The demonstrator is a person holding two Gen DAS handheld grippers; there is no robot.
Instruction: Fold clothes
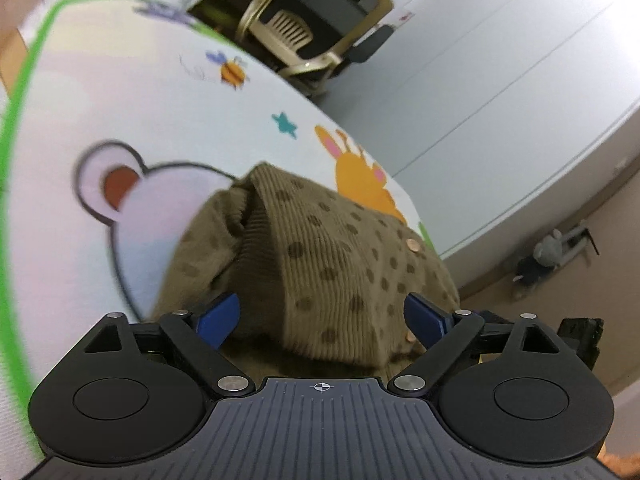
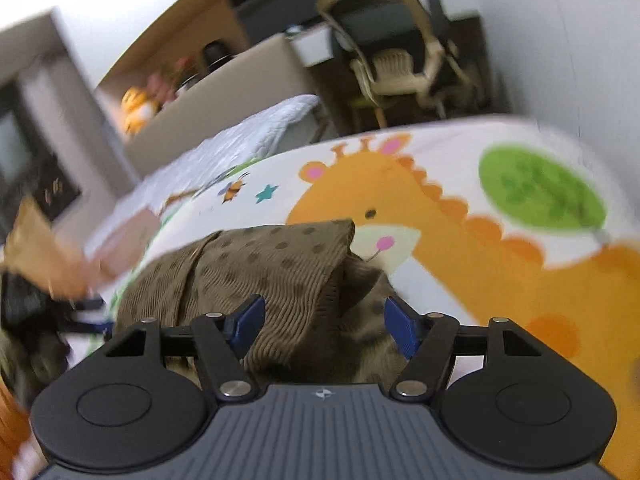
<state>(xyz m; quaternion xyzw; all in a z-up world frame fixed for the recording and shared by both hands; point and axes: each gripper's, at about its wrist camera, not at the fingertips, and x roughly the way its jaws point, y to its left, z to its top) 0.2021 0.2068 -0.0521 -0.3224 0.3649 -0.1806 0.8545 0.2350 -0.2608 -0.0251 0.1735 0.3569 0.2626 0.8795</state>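
A brown corduroy garment with dark dots [image 1: 320,256] lies folded on a cartoon-printed mat [image 1: 120,100]. My left gripper [image 1: 322,316] hangs over its near edge with the blue pads wide apart, and the cloth lies below and between them without being pressed. In the right wrist view the same garment [image 2: 272,268] shows a folded flap on top. My right gripper [image 2: 324,322] stands open over its near edge, pads clear of the fabric. The other gripper [image 2: 60,312] shows blurred at the left edge.
The mat [image 2: 500,240] carries a giraffe, a bear, a bee and a green tree. Beyond it stand a beige plastic chair [image 1: 296,36], a white quilt [image 2: 248,140] and a white wall. A small grey toy [image 1: 548,256] lies on the floor.
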